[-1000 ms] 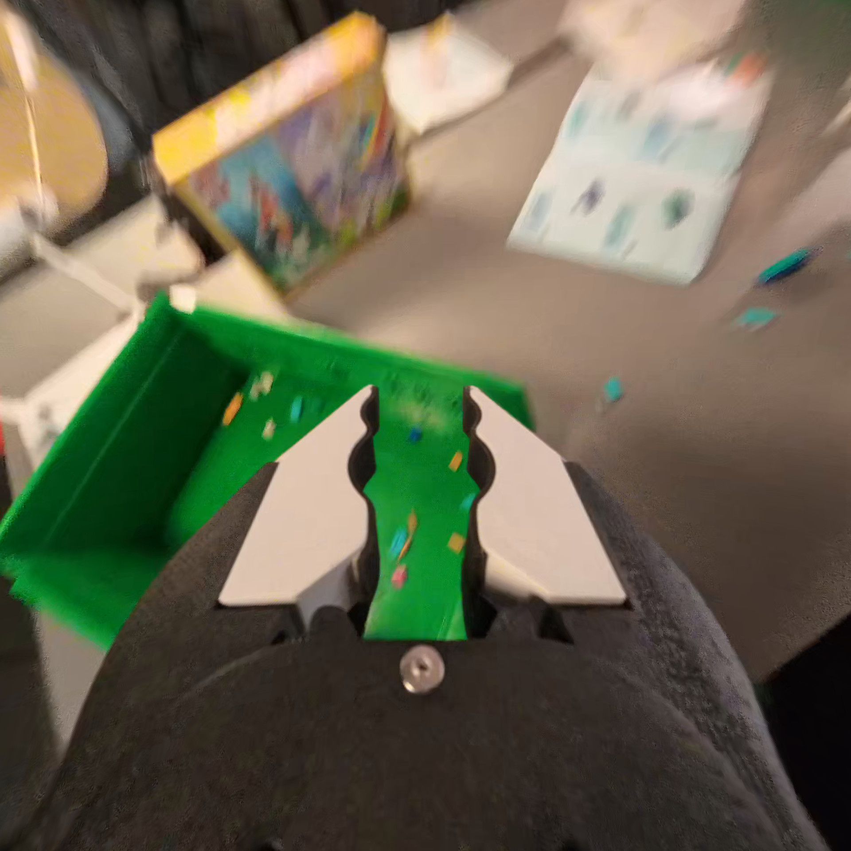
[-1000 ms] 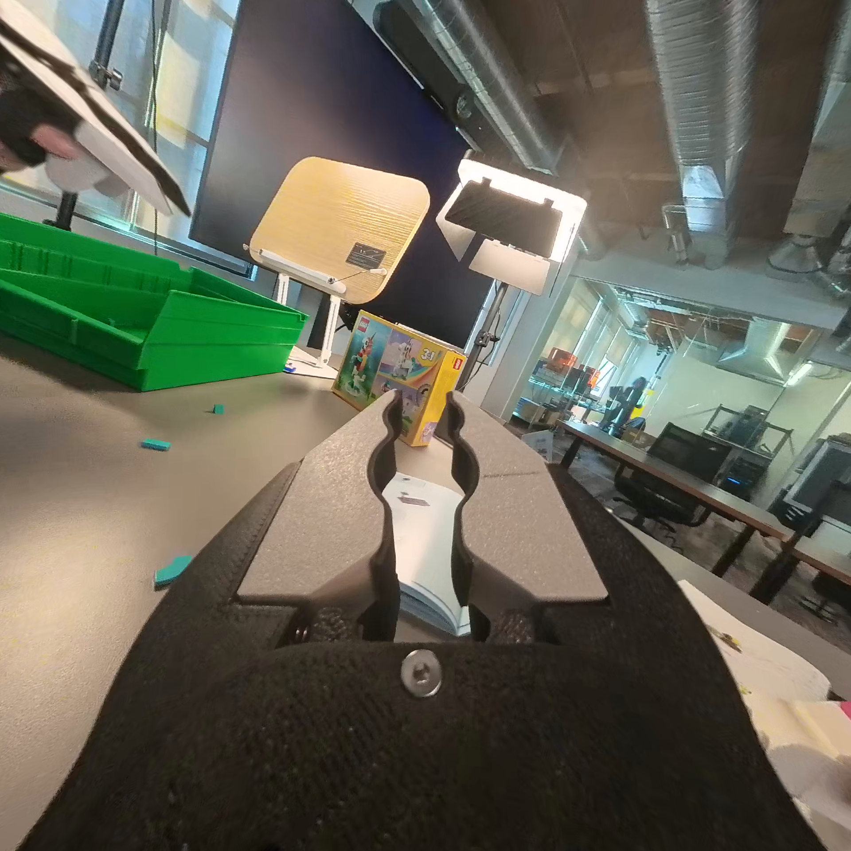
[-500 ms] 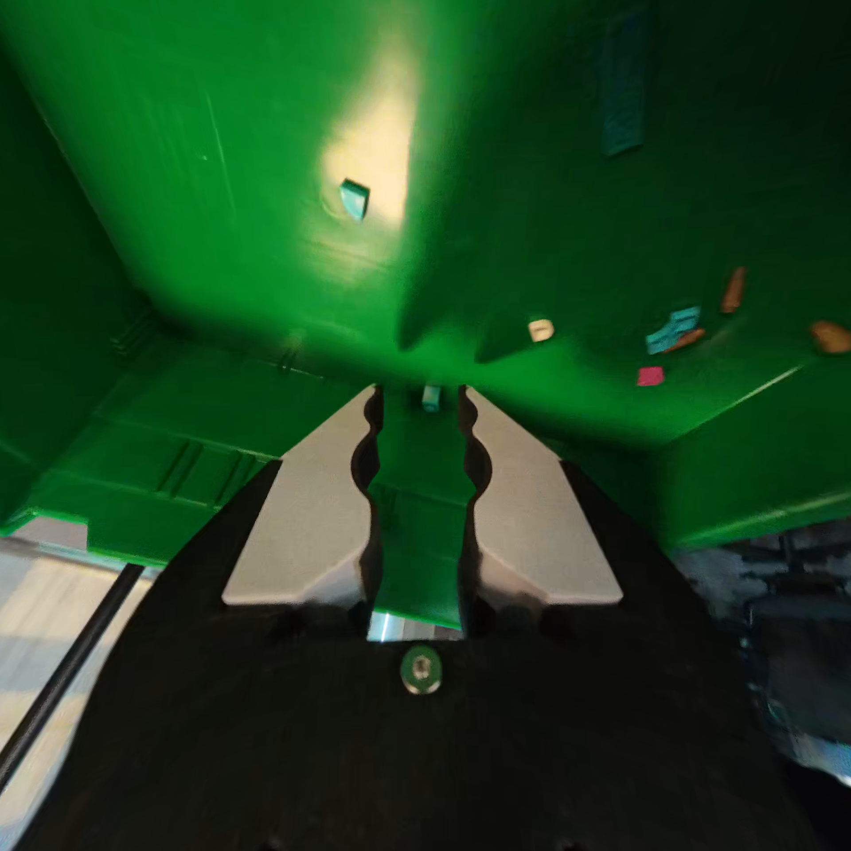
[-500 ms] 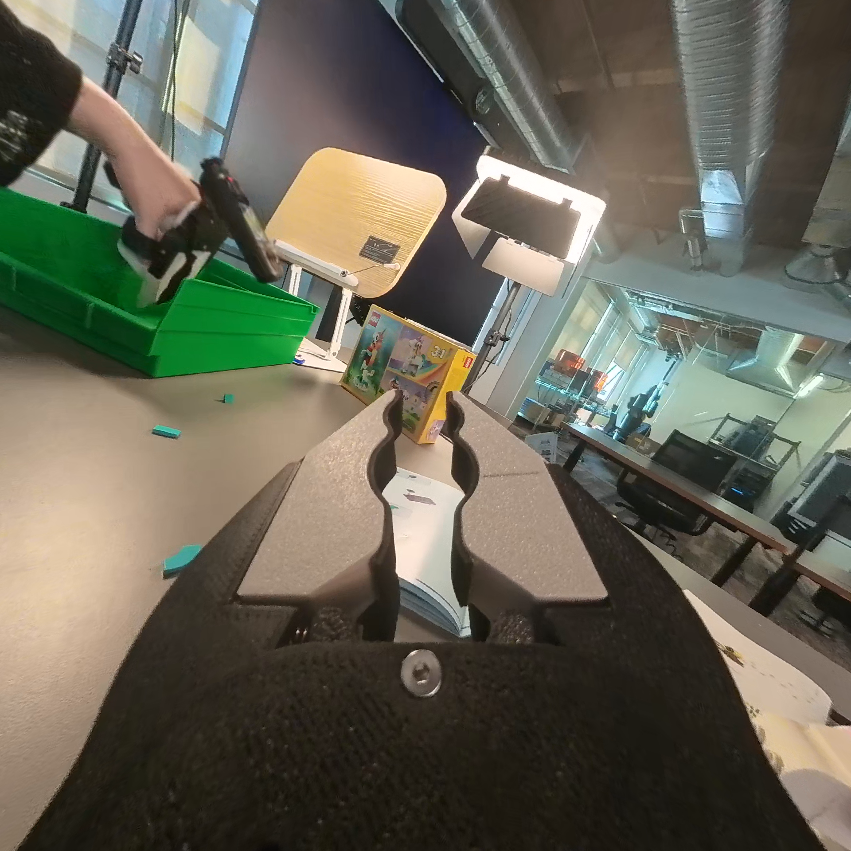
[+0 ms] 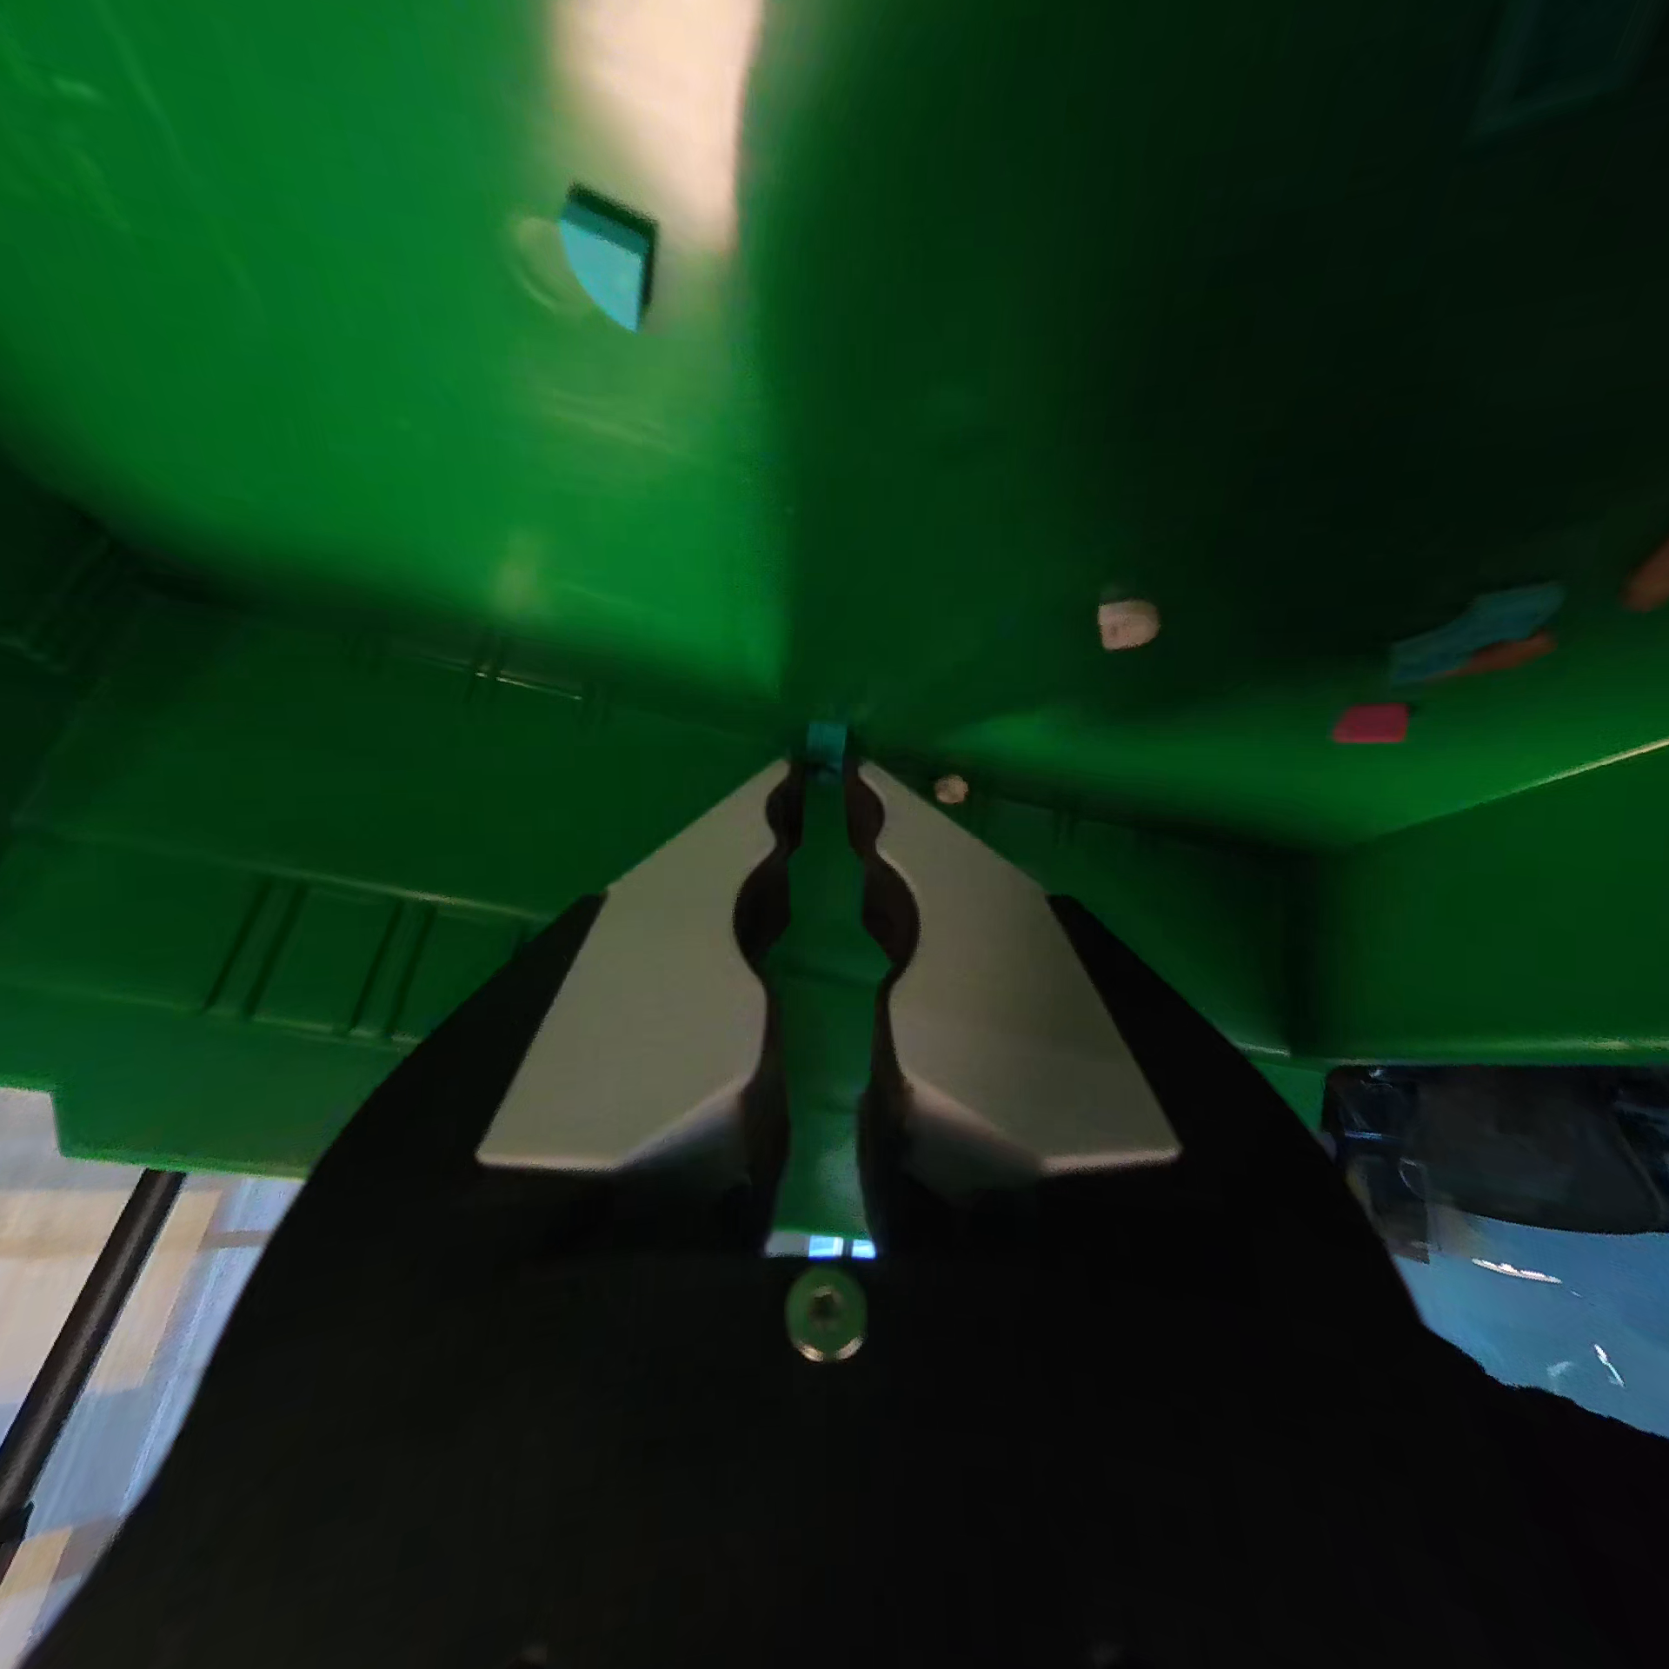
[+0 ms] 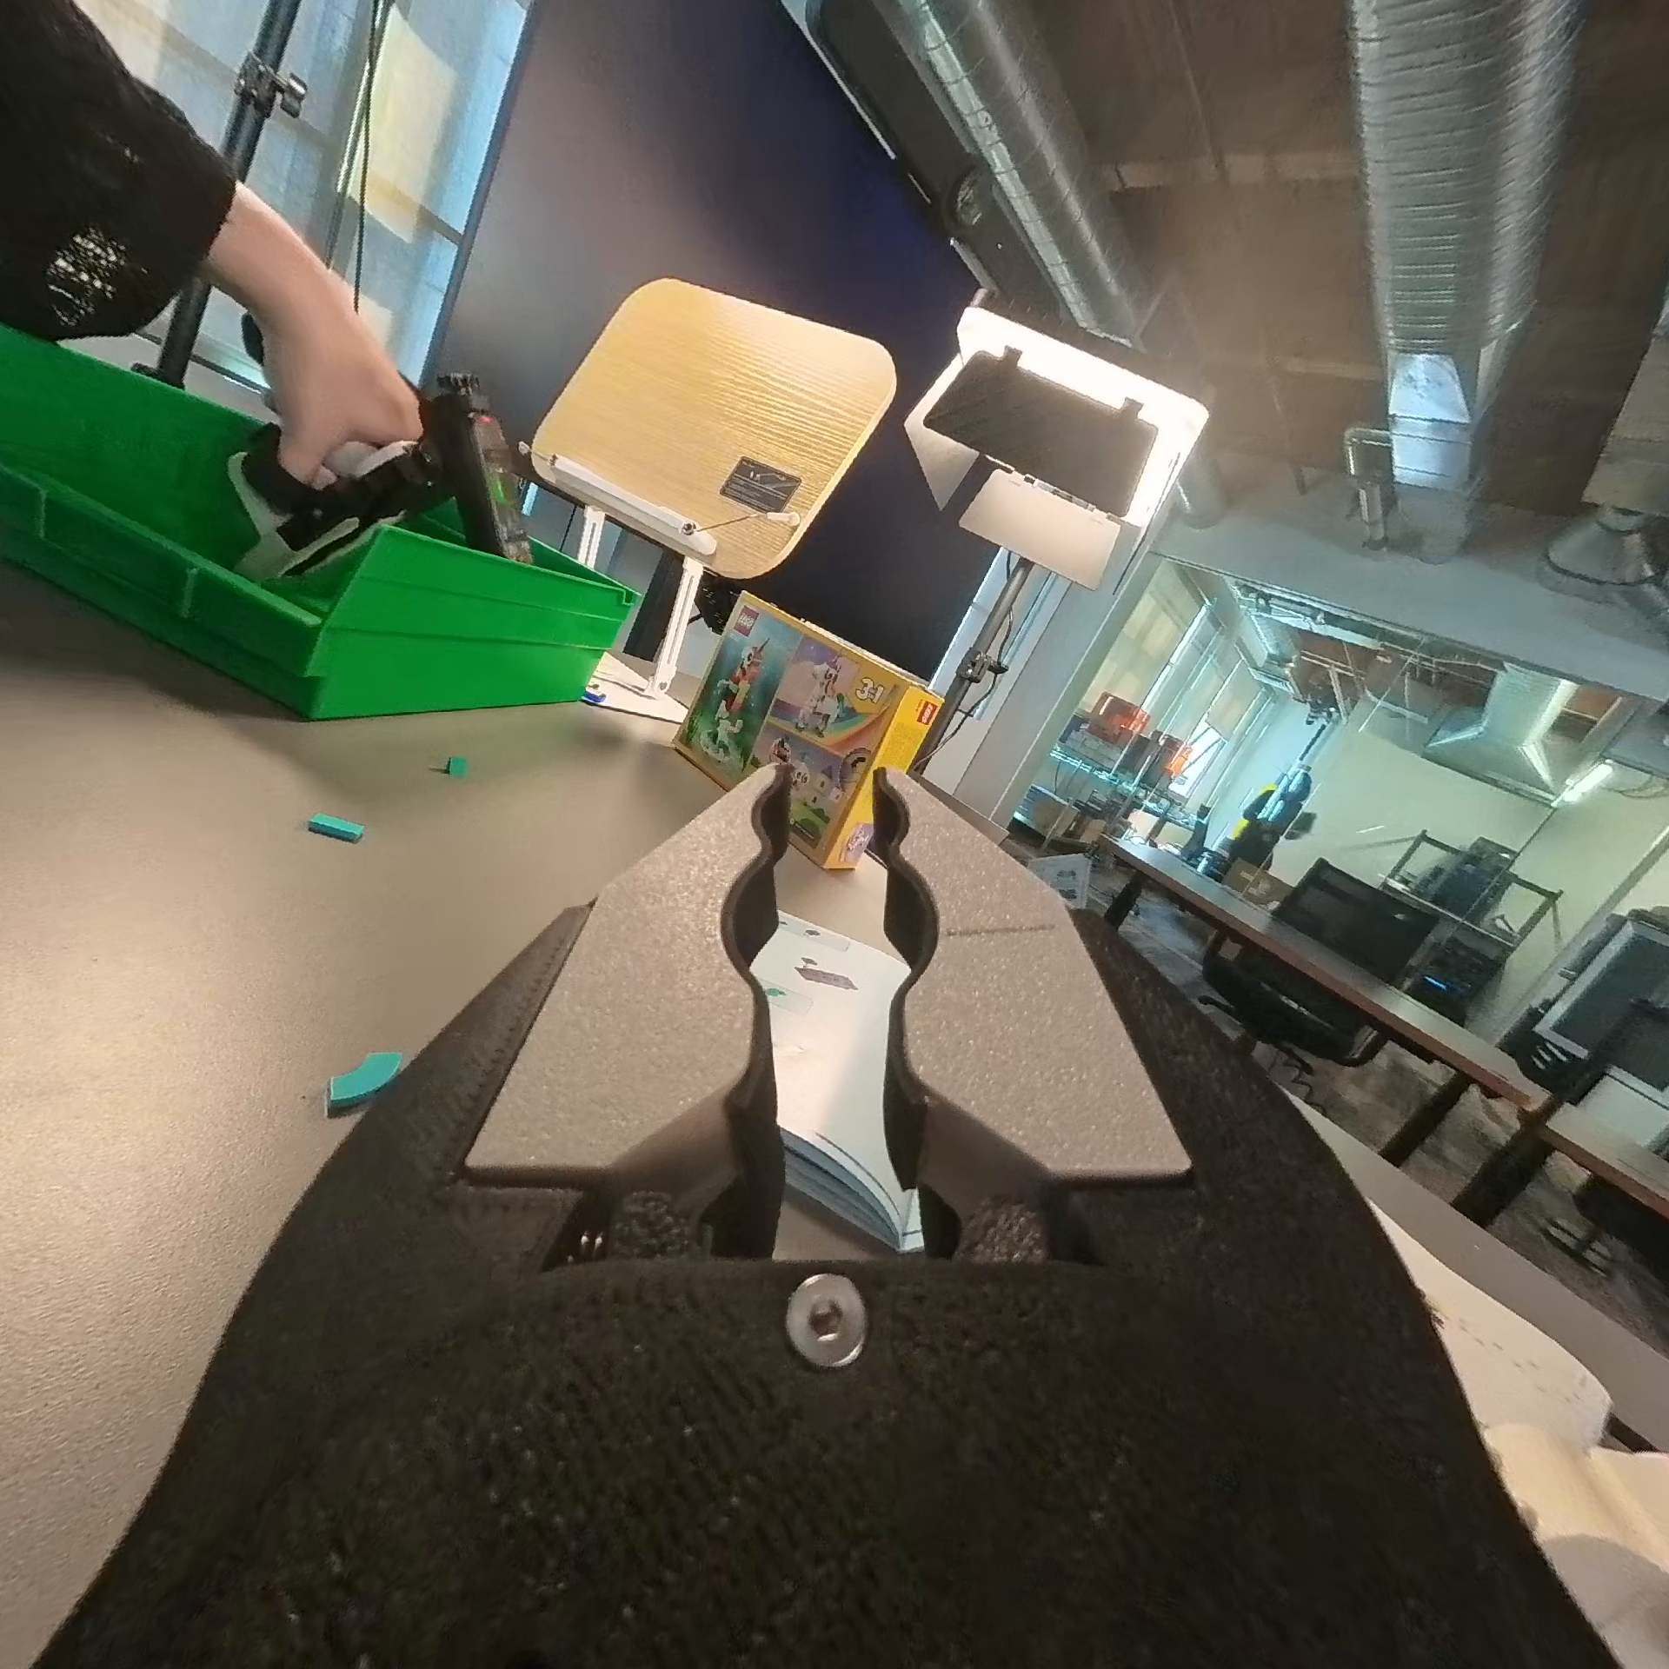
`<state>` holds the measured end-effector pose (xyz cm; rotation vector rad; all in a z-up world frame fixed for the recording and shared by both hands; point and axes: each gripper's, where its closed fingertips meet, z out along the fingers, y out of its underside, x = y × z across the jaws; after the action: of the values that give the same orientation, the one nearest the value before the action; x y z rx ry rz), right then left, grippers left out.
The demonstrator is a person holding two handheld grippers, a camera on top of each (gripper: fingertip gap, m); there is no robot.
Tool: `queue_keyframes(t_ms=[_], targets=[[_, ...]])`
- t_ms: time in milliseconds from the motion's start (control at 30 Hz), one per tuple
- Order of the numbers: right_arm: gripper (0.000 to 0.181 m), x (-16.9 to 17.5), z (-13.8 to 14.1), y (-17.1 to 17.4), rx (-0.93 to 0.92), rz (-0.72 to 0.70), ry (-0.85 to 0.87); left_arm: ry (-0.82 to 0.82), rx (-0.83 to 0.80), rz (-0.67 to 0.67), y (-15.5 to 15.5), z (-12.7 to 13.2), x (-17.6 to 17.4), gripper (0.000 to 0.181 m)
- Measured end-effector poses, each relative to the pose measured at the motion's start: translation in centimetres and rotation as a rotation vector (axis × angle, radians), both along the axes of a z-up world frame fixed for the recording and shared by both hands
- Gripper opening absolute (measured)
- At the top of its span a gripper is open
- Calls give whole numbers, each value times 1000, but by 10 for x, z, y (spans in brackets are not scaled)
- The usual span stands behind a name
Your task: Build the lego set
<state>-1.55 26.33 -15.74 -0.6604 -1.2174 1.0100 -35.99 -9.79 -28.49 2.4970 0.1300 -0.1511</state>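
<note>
Inside the green bin (image 5: 361, 813), the left claw (image 5: 824, 768) is nearly closed around a small teal brick (image 5: 825, 742) at its twelve o'clock, while the right claw (image 6: 826, 786) idles apart.

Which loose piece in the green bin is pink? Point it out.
The small flat square at the bin's right, below a blue piece; the others are teal, white or orange.

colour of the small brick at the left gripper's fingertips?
Teal small brick, left gripper closing around it in the green bin; left wrist view.
</note>
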Motion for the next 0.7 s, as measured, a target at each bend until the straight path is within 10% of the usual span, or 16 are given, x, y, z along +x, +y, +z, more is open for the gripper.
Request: queue_keyframes(t_ms=[300,500,700], targets=[[16,4,5,-3,47,-5,21,197,282,-217,42,62,4,7],[15,9,10,-11,111,5,41,507,653,-592,122,160,66,7],[15,19,8,-7,144,6,36,540,724,-791,160,167,138,7]])
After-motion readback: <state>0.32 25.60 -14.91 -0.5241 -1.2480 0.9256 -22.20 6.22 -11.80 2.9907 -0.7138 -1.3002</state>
